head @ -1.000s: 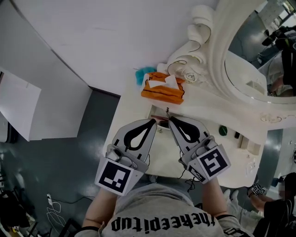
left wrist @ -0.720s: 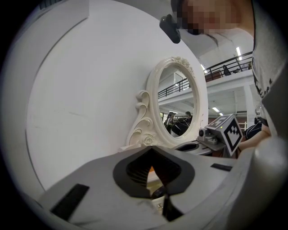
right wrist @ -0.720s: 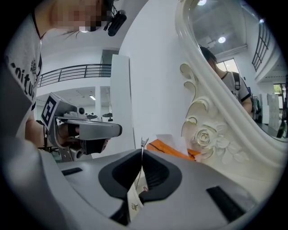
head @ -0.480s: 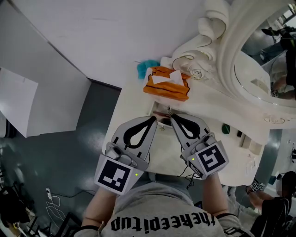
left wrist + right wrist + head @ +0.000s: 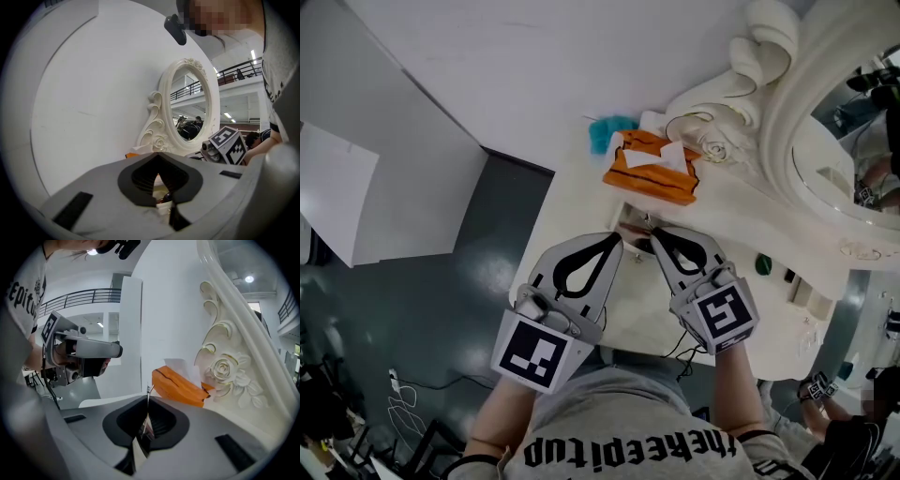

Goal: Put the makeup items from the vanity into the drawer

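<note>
Both grippers hover side by side over the white vanity top [image 5: 581, 202], their tips near a small open drawer [image 5: 628, 228] that holds reddish and dark items. My left gripper [image 5: 615, 243] [image 5: 157, 157] is shut, its tips meeting with nothing between them. My right gripper [image 5: 653, 236] [image 5: 147, 404] is shut on a thin metal tool [image 5: 648, 223] [image 5: 148, 391] that pokes up past the tips. In the left gripper view a small dark item [image 5: 166, 196] shows through the gap behind the jaws.
An orange tissue box [image 5: 653, 172] [image 5: 180, 385] stands just beyond the drawer, with a teal object [image 5: 605, 133] behind it. The ornate white mirror [image 5: 853, 159] [image 5: 192, 110] rises at the right. A dark green item [image 5: 763, 265] and other small pieces [image 5: 787, 277] lie on the vanity's right side.
The head camera has drifted, so the vanity sits slightly further right in the picture. Both grippers keep their place over the drawer, still shut.
</note>
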{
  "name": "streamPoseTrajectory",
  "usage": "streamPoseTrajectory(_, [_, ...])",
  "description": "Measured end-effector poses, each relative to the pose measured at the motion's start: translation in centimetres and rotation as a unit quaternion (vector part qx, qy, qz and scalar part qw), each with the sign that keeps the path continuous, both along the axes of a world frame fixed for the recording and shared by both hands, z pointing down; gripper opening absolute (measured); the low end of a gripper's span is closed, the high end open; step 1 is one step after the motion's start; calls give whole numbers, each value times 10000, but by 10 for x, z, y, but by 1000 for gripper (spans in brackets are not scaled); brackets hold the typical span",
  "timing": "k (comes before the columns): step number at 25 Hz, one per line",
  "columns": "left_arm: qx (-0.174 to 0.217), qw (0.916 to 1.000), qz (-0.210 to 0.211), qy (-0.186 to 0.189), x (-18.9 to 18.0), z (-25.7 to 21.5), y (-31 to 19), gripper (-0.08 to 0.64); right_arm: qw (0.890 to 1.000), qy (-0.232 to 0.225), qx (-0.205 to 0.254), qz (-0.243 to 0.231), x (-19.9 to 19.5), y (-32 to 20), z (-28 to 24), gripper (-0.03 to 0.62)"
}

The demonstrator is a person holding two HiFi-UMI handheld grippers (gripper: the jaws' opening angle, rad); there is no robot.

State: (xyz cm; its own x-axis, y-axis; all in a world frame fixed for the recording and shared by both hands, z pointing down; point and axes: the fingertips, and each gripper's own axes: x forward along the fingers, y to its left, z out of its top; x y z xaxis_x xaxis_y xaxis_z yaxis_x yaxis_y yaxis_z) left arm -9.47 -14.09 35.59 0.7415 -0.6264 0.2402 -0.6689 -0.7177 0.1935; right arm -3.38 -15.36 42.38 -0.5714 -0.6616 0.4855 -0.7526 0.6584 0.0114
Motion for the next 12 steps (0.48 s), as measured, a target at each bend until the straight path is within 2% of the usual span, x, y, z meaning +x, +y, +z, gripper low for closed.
streamPoseTrajectory(12, [-86,10000,-39,29,-5,6,-9,32,9982,543,-110,-218,-4,-8,26,34])
